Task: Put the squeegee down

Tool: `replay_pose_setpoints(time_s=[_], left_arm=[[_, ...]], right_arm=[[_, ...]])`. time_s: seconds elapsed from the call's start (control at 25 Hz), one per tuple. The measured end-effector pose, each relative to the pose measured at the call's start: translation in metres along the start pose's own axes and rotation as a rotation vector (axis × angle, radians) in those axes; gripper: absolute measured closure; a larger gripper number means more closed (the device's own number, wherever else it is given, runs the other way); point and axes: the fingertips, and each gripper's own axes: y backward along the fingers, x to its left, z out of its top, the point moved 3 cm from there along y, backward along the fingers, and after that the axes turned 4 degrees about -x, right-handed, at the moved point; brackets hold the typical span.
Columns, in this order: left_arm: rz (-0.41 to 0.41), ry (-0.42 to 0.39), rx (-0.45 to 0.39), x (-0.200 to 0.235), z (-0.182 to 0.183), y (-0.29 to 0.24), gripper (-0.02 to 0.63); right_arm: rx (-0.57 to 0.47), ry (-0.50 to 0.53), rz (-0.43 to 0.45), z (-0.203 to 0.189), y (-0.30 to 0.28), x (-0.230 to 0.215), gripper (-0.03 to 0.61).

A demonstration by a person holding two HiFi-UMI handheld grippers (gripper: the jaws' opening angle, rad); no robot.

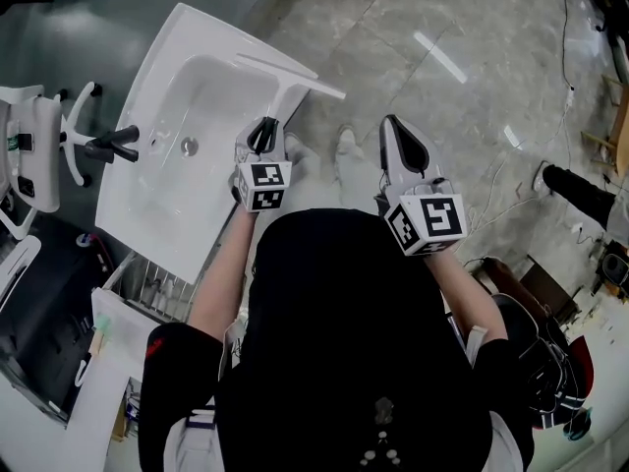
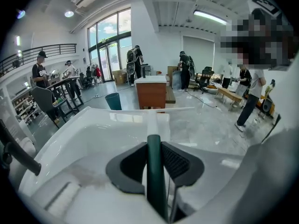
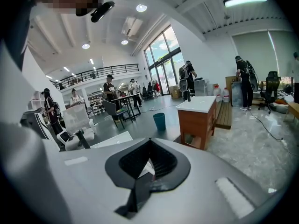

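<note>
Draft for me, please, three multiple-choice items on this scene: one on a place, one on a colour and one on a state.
1. Where is the blade of the squeegee?
A. At the rim of the white sink
B. Flat on the floor
C. On the orange cabinet

2. What colour is the handle between the jaws of the left gripper?
A. Red
B. Dark green
C. Yellow

3. What state is the right gripper in?
A. Clamped on the squeegee
B. Holding a cloth
C. Shut, with nothing held

Answers:
1 A: the head view shows the blade lying across the sink's edge.
2 B: the left gripper view shows a dark green bar clamped between the pads.
3 C: the right gripper view shows its tips meeting with nothing between them.
</note>
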Motion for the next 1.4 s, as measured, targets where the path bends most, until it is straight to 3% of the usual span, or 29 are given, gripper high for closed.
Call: replay_pose_setpoints(time_s=[0.8,1.4], left_arm=[[-0.044,-0.056,0.03,0.008,-0.012,-0.02,0.508],[-0.064,-0.022,0.003,0.004,-0.01,-0.024,0.497]], right_arm=[[0.007,-0.013,-0.06,-0.005,-0.005,0.0,0.575],[0.017,-0.012,-0.061,-0.009,-0.005,0.001,0.575]])
